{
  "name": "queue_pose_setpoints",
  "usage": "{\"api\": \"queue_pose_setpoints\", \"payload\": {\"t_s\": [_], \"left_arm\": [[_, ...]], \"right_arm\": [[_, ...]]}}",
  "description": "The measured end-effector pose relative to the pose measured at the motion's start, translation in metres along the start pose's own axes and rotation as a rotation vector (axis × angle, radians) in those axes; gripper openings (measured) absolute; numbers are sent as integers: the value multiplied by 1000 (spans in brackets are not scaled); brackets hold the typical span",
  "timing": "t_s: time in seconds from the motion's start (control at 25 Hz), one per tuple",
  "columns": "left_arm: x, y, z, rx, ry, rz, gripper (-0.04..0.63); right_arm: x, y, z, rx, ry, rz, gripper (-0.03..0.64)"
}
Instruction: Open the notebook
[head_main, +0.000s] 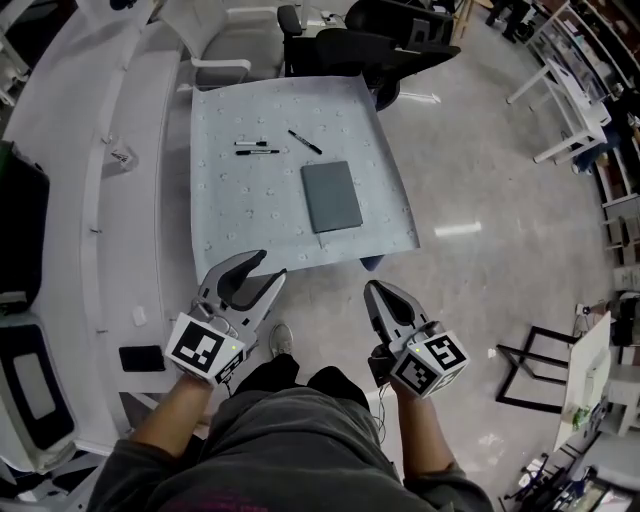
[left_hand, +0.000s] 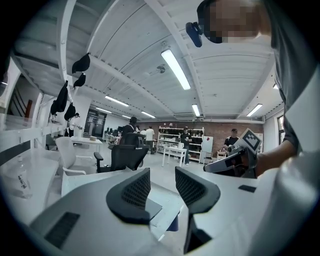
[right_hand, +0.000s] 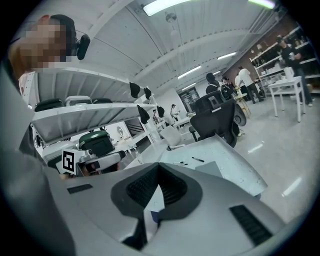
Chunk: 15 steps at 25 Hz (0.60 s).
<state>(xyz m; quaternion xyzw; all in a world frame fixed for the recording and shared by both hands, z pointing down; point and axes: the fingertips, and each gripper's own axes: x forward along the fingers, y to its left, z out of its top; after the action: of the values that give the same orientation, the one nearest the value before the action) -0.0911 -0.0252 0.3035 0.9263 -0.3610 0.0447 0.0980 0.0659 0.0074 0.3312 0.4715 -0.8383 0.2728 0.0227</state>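
The grey notebook (head_main: 331, 196) lies closed, flat on the pale cloth-covered table (head_main: 230, 210), right of centre. It also shows as a grey slab in the right gripper view (right_hand: 220, 169) and past the jaws in the left gripper view (left_hand: 154, 205). My left gripper (head_main: 271, 265) hovers off the table's near edge, jaws apart with nothing between them (left_hand: 162, 180). My right gripper (head_main: 373, 291) hangs over the floor below the table's near right corner, its jaws pressed together and empty (right_hand: 159, 168). Neither gripper touches the notebook.
Two markers (head_main: 257, 148) and a black pen (head_main: 305, 141) lie on the table beyond the notebook. Black office chairs (head_main: 380, 45) stand behind the table. A long white counter (head_main: 90, 190) runs along the left. Several people stand at the room's far end (left_hand: 186, 136).
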Motion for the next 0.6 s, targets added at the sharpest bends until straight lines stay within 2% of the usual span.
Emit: {"api": "queue_pose_setpoints", "payload": {"t_s": [0.6], "left_arm": [[60, 30, -5, -1, 40, 7, 158]], "right_arm": [[45, -49, 28, 6, 5, 22, 3]]}}
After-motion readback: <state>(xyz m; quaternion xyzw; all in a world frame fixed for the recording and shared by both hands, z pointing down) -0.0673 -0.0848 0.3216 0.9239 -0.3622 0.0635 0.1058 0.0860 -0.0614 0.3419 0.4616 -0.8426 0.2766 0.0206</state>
